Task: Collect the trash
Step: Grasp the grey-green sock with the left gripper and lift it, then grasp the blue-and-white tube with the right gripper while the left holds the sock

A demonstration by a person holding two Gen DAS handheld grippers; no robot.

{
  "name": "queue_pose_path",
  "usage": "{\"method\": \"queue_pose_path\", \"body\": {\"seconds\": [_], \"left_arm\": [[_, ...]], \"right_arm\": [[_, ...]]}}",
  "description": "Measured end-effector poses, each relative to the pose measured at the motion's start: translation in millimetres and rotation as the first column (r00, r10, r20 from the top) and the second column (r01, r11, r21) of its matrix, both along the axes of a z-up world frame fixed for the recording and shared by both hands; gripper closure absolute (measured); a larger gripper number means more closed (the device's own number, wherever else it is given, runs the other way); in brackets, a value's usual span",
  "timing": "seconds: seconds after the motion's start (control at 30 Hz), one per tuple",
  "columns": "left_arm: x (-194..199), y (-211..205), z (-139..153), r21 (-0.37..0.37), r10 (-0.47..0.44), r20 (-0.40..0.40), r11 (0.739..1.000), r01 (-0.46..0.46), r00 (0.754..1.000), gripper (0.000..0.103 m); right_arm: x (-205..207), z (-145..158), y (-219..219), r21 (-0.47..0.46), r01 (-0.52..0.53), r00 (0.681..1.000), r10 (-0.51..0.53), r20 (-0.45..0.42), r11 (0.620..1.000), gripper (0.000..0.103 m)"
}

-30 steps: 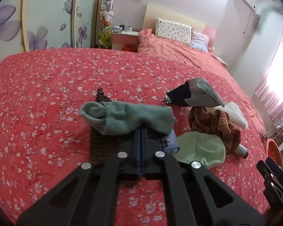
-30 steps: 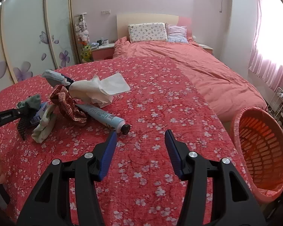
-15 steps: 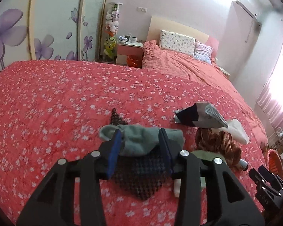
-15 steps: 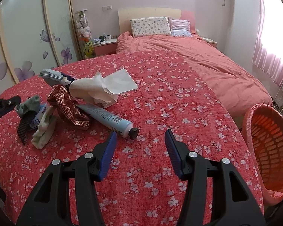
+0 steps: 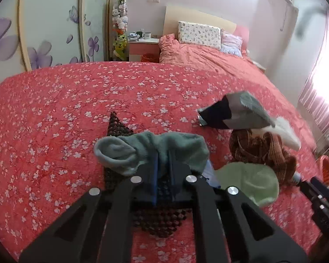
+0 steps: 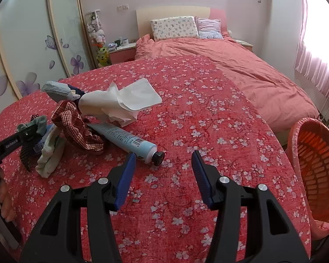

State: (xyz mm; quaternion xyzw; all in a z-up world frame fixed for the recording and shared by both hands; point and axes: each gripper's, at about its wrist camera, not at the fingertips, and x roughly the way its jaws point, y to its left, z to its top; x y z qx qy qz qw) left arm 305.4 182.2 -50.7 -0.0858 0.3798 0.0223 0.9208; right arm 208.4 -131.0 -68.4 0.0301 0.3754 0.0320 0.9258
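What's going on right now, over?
Left hand-held gripper closing on green sock. Right hand-held gripper open, empty. Basket waiting right. Nothing blocking.

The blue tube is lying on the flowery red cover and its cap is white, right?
Not quite. The tube does lie on the flowery red cover, but its cap is black, not white. The right wrist view shows it.
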Motion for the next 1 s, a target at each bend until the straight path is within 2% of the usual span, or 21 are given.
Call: {"method": "queue_pose_path", "body": {"seconds": [0.03, 0.23, 0.47, 0.6, 0.73, 0.9, 1.0], "left_arm": [[-2.3, 4.9, 2.2, -0.015, 0.009, 0.007, 1.000, -0.009, 1.000, 0.094], [-20.3, 25.5, 18.2, 0.005, 0.044, 0.055, 0.999, -0.044, 0.998, 0.094], [-32.9, 59.8, 22.5, 0.002, 0.110, 0.047, 0.994, -0.111, 0.993, 0.094], [-42.1, 70.7, 21.3, 0.004, 0.130, 0.040, 0.992, -0.130, 0.991, 0.094], [-48.4, 79.0, 18.5, -0.004, 0.144, 0.036, 0.990, -0.144, 0.989, 0.094], [-56.4, 85.3, 14.2, -0.013, 0.152, 0.026, 0.988, -0.152, 0.988, 0.094], [-59.8, 86.4, 12.3, -0.015, 0.152, 0.023, 0.988, -0.151, 0.988, 0.094]], "right_arm": [[1.0, -0.2, 0.6, 0.002, -0.004, 1.000, 0.004, -0.001, 1.000, 0.049], [12.9, -1.9, 6.8, 0.027, -0.036, 0.999, 0.036, -0.006, 0.999, 0.049], [31.2, -4.7, 18.7, 0.040, -0.065, 0.997, 0.066, -0.044, 0.997, 0.050], [26.2, -9.7, 24.2, 0.035, -0.101, 0.990, 0.104, -0.095, 0.994, 0.050], [10.7, -11.3, 28.2, 0.061, -0.150, 0.982, 0.156, -0.103, 0.987, 0.053], [7.6, -10.5, 33.1, 0.052, -0.141, 0.984, 0.146, -0.100, 0.989, 0.053], [13.0, -11.0, 33.5, 0.063, -0.139, 0.984, 0.145, -0.103, 0.988, 0.066]]}}
